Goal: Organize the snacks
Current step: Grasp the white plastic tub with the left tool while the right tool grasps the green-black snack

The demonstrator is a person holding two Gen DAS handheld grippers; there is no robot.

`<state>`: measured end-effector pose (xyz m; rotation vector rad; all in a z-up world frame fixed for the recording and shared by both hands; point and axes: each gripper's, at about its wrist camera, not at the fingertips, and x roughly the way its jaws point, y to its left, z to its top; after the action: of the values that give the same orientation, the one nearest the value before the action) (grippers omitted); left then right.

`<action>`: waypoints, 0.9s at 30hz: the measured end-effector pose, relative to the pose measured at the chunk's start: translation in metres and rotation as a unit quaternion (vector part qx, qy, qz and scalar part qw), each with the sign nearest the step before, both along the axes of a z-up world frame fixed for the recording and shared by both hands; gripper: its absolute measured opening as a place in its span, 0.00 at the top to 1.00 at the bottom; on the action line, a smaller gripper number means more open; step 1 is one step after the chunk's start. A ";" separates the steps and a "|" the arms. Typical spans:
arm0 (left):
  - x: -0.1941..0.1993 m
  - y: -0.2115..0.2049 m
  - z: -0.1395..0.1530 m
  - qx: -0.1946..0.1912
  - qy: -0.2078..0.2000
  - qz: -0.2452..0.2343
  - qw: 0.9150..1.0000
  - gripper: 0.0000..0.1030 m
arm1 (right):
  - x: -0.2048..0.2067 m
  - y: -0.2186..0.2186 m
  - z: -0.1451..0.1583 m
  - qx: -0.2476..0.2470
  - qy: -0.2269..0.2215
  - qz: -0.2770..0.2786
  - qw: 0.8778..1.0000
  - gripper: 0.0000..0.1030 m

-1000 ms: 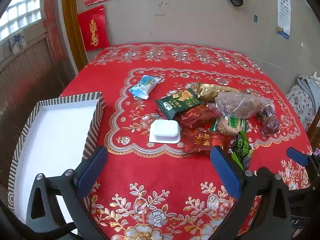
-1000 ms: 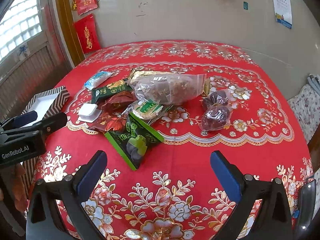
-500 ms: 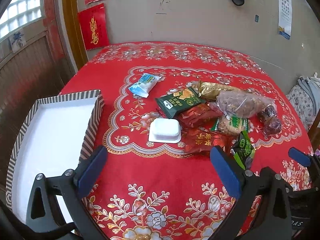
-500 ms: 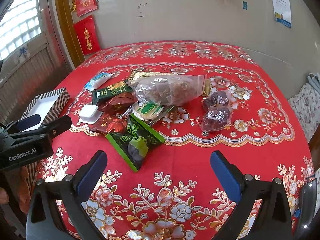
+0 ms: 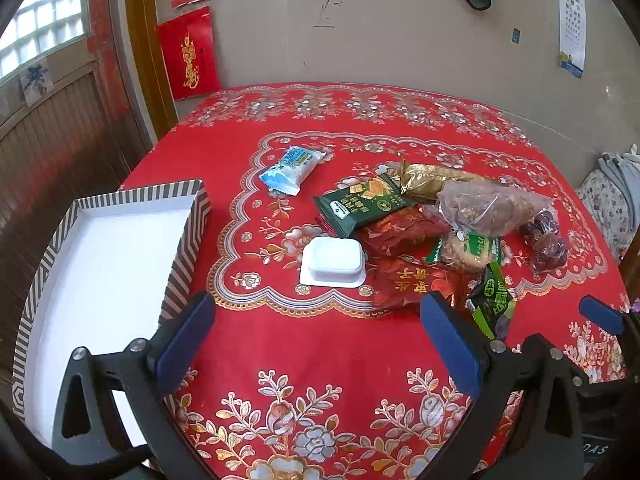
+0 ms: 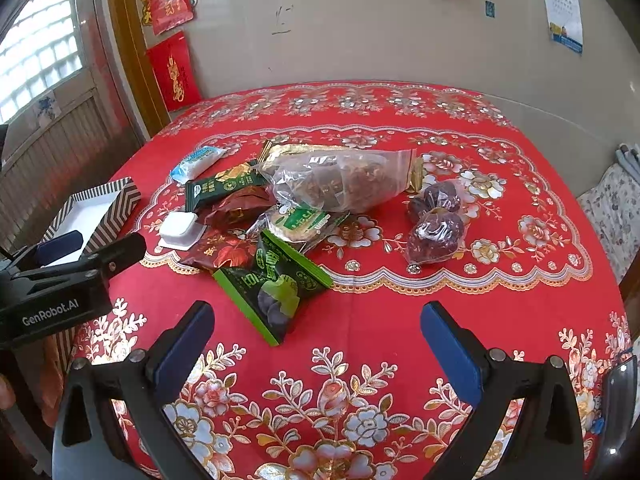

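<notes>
A heap of snacks lies mid-table on the red cloth: a white sealed cup, a dark green cracker pack, red packs, a clear bag of brown pieces, a green plum pack, wrapped dates and a blue-white pack set apart at the back left. A striped box with a white inside stands at the table's left edge. My left gripper is open, empty, short of the white cup. My right gripper is open, empty, just short of the green plum pack.
The round table's red flowered cloth runs to the wall behind. A wooden door frame and panelled wall stand at the left. Folded fabric lies off the table's right side. The left gripper's body shows at the right view's left edge.
Both grippers have drifted slightly; the left view has shifted a little to the right and closer to the snack heap. The snacks and the box have not moved.
</notes>
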<state>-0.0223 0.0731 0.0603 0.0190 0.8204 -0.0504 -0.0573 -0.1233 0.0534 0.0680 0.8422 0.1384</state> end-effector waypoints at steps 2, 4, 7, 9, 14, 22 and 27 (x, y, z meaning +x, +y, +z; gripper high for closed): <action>0.002 0.000 -0.001 -0.001 0.002 -0.001 1.000 0.01 | 0.001 0.000 0.000 0.000 0.001 -0.001 1.000 0.00; 0.004 -0.001 -0.003 0.000 0.005 -0.001 1.000 0.01 | 0.001 -0.001 -0.001 0.001 0.001 -0.002 1.000 0.00; 0.008 -0.004 -0.006 0.002 0.010 -0.004 1.000 0.01 | 0.002 -0.002 -0.002 0.004 0.002 -0.004 1.000 0.00; 0.011 -0.006 -0.008 0.007 0.014 -0.011 1.000 0.01 | 0.003 -0.004 -0.004 0.004 0.004 -0.006 1.000 0.00; 0.025 -0.011 -0.015 0.000 0.036 -0.023 0.999 0.01 | 0.006 -0.005 -0.006 0.008 0.009 -0.008 1.000 0.00; 0.052 -0.009 -0.027 -0.026 0.079 -0.019 0.996 0.01 | 0.016 0.000 -0.010 0.005 0.013 0.011 1.000 0.00; 0.065 -0.014 -0.029 -0.022 0.088 -0.024 0.996 0.01 | 0.025 0.000 -0.012 0.020 0.019 0.041 0.999 0.00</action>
<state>0.0423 0.0587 0.0310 -0.0073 0.9958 -0.1177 -0.0319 -0.1232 0.0412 0.0742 0.8809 0.2315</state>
